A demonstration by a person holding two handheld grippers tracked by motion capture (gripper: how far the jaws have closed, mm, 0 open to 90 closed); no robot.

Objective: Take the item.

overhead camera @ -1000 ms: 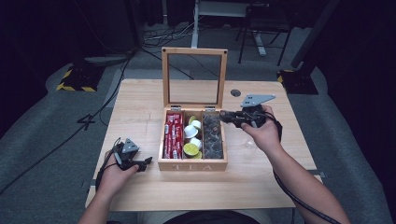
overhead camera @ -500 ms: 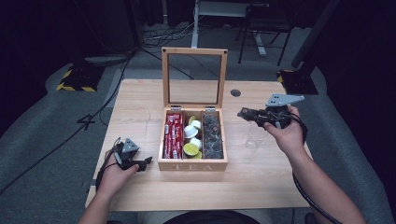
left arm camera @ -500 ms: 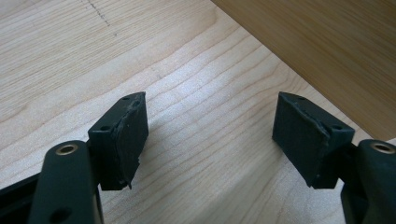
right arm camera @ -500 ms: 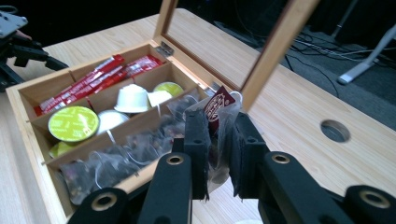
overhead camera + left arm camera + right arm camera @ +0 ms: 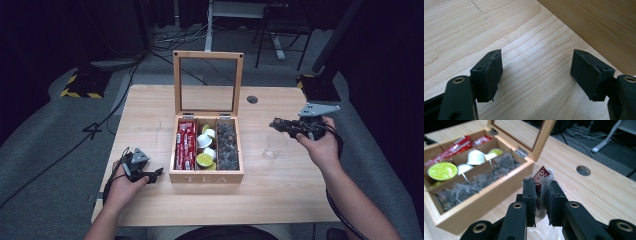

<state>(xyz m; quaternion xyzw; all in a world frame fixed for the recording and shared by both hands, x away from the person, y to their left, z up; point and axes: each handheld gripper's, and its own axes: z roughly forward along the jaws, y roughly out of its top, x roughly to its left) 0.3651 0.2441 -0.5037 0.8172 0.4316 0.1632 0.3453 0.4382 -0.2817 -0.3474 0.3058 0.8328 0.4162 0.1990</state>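
Right gripper [image 5: 541, 195] clamps clear tea bag with dark red tag [image 5: 541, 177], above small clear glass [image 5: 274, 145] near right edge of light wooden tabletop [image 5: 150, 112]. Open wooden tea box with glass lid [image 5: 206, 177] mid-table. Left gripper [image 5: 536, 72] near front-left corner, jaws apart, nothing between, just beside box wall.

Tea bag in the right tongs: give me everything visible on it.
The tea bag is a translucent, crinkled sachet with dark contents and a dark red paper tag with a gold emblem at its top. It stands roughly upright, pinched between the two black pads of the right tongs, which are shut on it; its top and tag stick out above them. It is held in the air beside the open wooden tea box, above the rim of a clear glass on the table.
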